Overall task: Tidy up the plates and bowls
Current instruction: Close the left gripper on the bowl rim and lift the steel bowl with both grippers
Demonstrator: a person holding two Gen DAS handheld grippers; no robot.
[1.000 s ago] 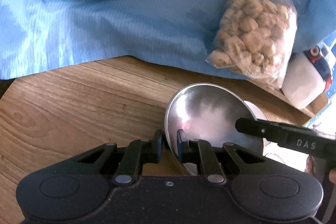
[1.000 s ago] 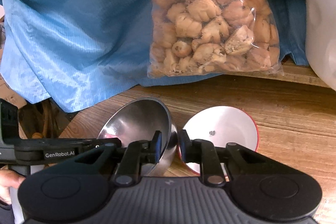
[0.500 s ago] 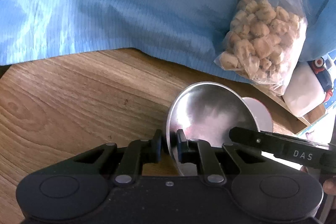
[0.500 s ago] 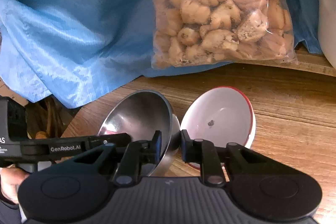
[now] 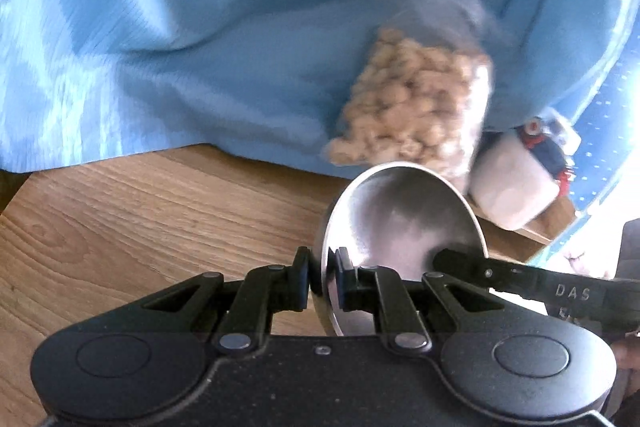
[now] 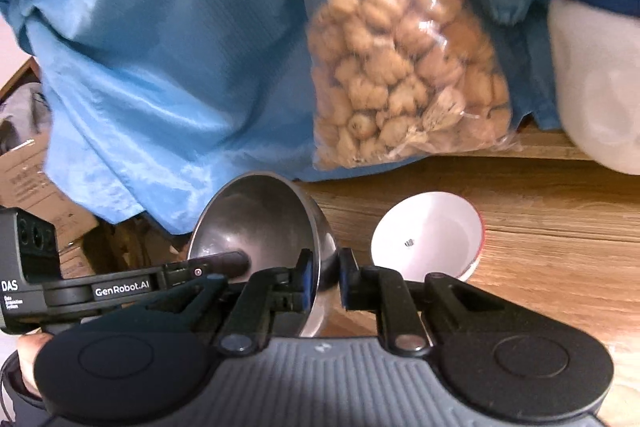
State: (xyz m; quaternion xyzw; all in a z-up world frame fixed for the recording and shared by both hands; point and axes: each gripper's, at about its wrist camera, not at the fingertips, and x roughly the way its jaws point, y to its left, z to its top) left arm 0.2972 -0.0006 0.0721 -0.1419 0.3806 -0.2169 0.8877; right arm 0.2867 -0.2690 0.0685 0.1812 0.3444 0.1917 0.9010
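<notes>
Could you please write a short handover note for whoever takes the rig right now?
Left gripper: shut on the steel bowl, fingers pinching its rim.
Right gripper: its jaws have just been closing, with the same bowl's opposite rim between the fingers; shut on it.
Steel bowl: held tilted between both grippers.
White red-rimmed bowl: on the wooden table, apart, to the right of the steel bowl.
Done: steel bowl gripped.
Left: the bowls are not yet stacked; probably nest one in the other.
</notes>
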